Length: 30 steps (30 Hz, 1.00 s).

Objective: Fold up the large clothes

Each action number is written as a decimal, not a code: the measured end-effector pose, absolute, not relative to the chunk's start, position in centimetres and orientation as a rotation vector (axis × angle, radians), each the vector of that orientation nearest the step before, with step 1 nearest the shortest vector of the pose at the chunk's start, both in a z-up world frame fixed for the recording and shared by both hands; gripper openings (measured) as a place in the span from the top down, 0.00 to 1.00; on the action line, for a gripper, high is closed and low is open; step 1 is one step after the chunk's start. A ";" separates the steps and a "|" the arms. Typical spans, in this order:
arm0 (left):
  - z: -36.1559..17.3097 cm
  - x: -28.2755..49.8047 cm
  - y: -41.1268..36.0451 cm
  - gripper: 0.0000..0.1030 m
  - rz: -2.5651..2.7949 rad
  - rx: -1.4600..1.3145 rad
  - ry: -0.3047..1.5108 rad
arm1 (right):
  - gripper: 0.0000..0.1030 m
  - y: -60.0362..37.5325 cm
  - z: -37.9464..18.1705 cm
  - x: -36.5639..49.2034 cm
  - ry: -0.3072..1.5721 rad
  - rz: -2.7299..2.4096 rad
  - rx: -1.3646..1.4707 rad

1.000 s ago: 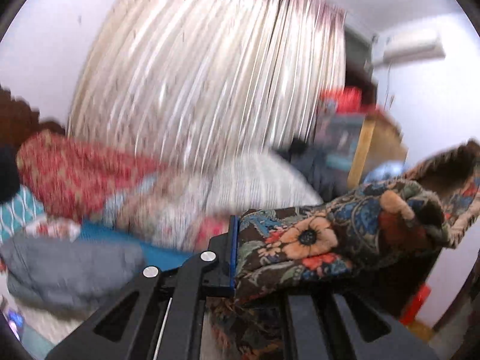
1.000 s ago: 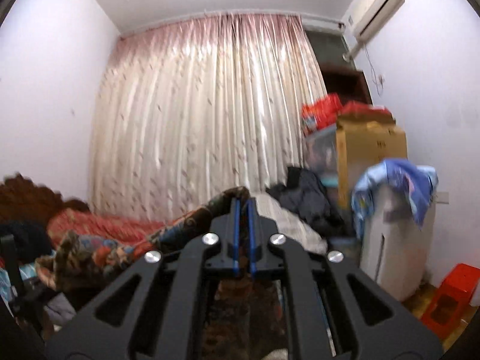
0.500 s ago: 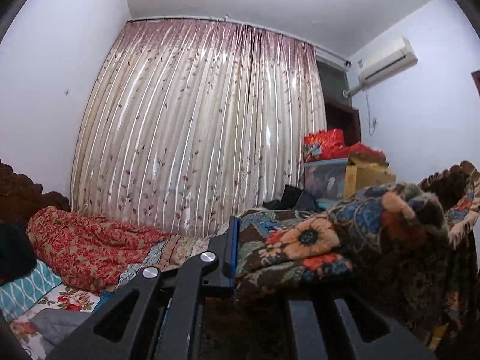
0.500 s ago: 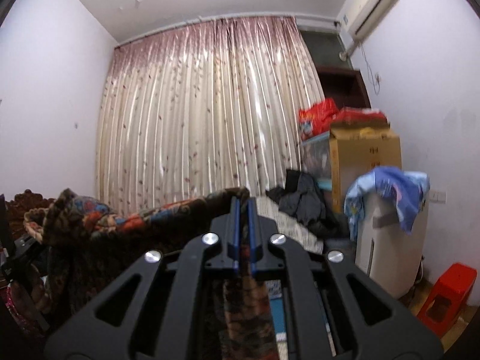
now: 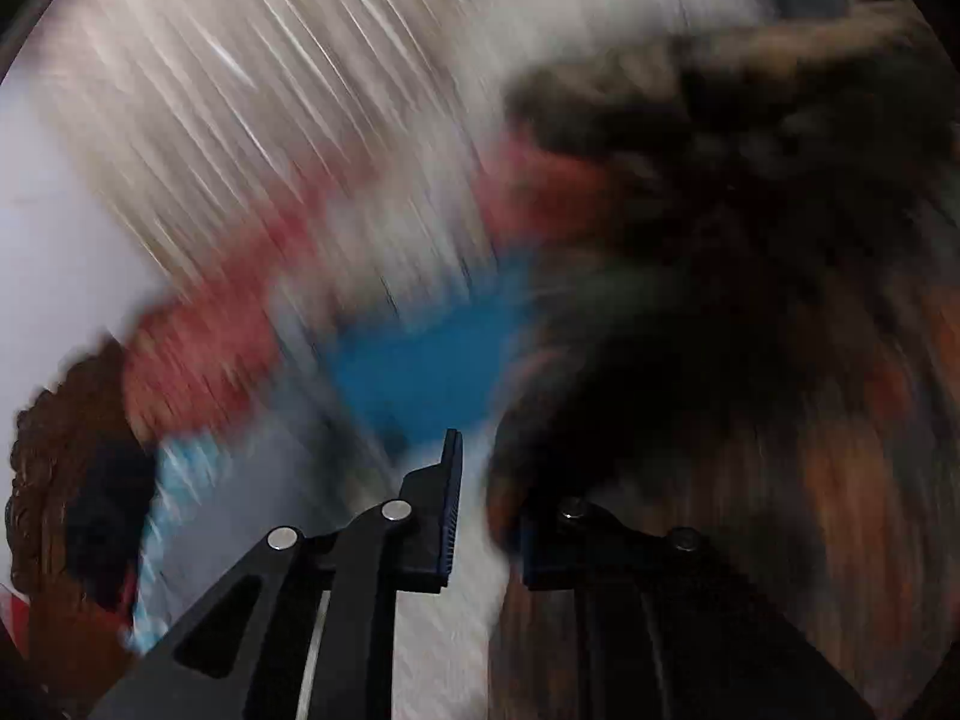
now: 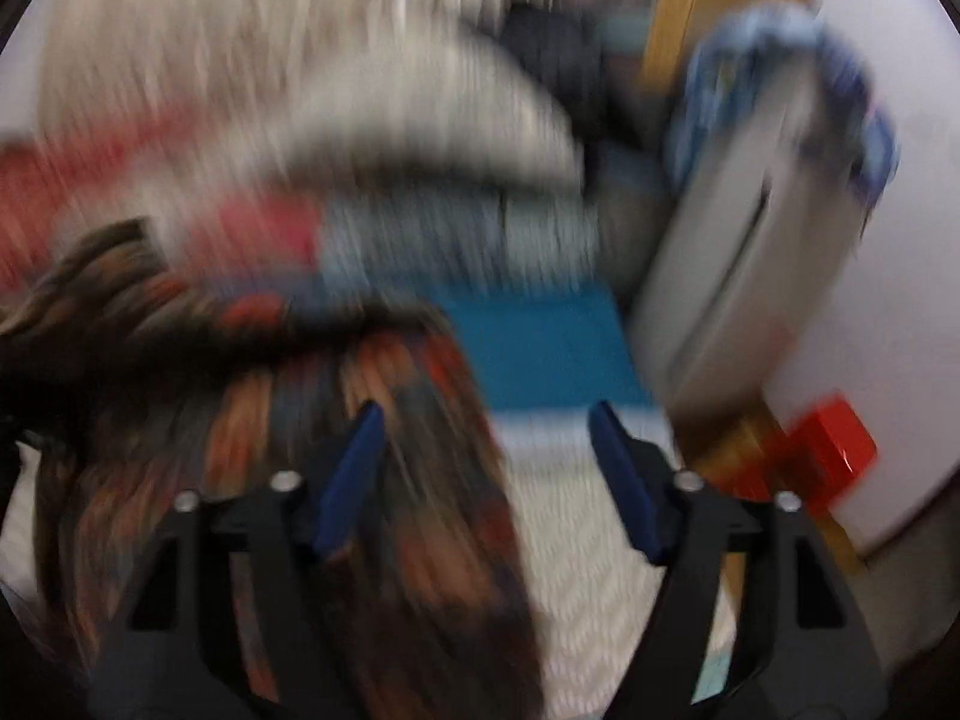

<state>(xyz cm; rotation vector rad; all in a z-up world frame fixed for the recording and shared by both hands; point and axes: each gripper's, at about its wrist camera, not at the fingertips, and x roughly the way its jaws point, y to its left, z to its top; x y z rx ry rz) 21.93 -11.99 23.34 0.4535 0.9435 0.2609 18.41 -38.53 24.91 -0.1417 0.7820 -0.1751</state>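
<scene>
Both views are heavily motion-blurred. The dark floral garment (image 5: 750,360) fills the right half of the left wrist view and covers the right finger of my left gripper (image 5: 486,510), whose jaws stand slightly apart. In the right wrist view my right gripper (image 6: 486,456) is wide open. The same garment (image 6: 384,450) hangs loose across its left finger (image 6: 351,480) and down the lower left. Neither gripper clamps the cloth.
A bed with a blue cloth (image 6: 552,354), a white striped sheet (image 6: 588,540) and red bedding (image 5: 204,348) lies below. A white appliance (image 6: 732,276) draped in blue cloth and a red stool (image 6: 828,450) stand at the right. Curtains (image 5: 252,90) hang behind.
Both grippers have opened and let go of the garment. Both cameras have swung sharply down toward the bed, and the garment is dropping.
</scene>
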 end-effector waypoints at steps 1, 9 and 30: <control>20.0 21.6 -11.7 0.91 0.219 0.412 1.019 | 0.39 -39.3 23.0 18.0 0.808 -0.155 -0.102; 15.0 13.5 -10.2 0.94 0.058 0.507 0.982 | 0.32 -49.3 13.7 6.7 0.923 -0.142 0.146; 15.3 1.2 2.5 0.98 0.148 0.250 1.053 | 0.47 -57.8 18.9 11.6 0.870 -0.660 -0.225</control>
